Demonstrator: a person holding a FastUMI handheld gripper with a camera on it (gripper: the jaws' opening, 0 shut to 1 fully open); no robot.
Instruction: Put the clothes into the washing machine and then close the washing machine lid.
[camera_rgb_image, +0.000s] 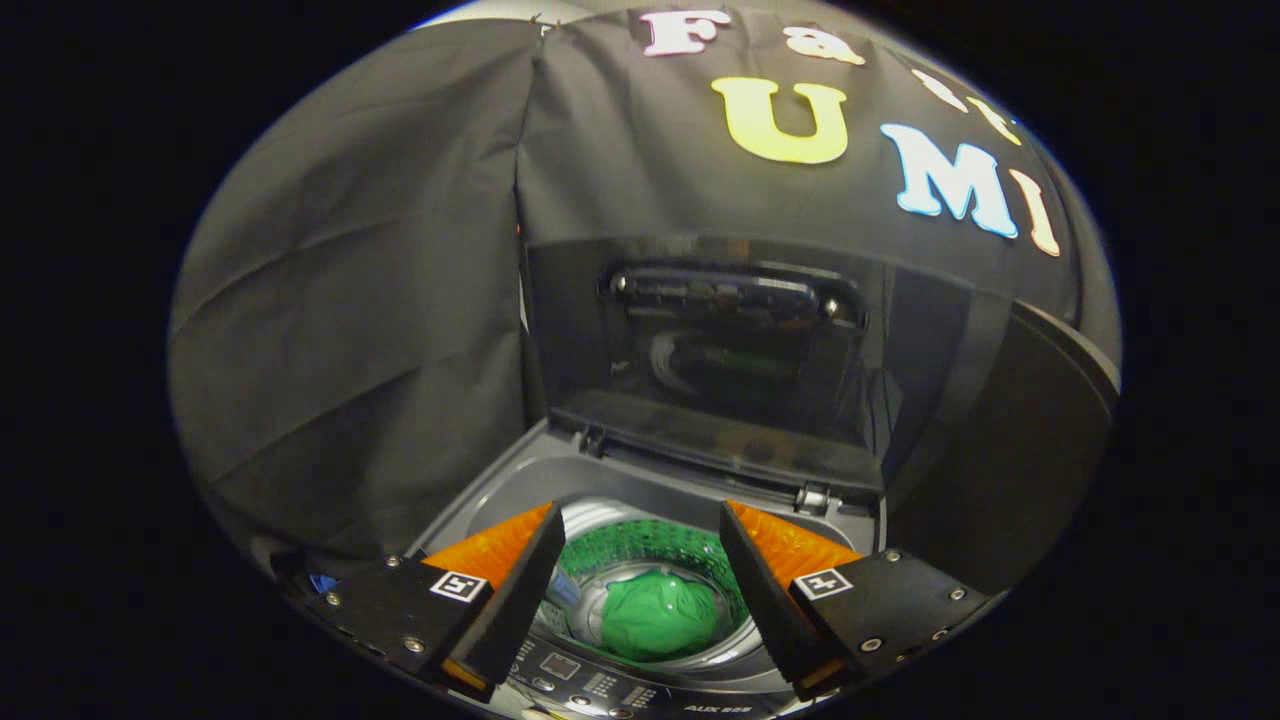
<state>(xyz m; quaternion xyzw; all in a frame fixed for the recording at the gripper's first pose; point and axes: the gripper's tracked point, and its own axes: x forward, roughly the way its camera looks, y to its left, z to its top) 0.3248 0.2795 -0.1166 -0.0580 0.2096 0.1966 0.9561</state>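
My claw (635, 560) hangs over the washing machine (500, 480) with its fingers spread wide, gripping nothing. Between them, down in the drum (650, 545), lies the green cloth (658, 615) — bunched, well below the tips. Beyond, the lid (740, 340) stands upright — open.

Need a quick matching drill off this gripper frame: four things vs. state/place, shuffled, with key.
Things:
1. green bundled cloth
2. dark glass washing machine lid
3. gripper fingers
4. grey control panel

States/places:
A. raised upright, open
B. lying inside the drum
C. apart, holding nothing, above the drum opening
D. at the machine's near edge, below the fingers

Pairs: 1-B, 2-A, 3-C, 4-D
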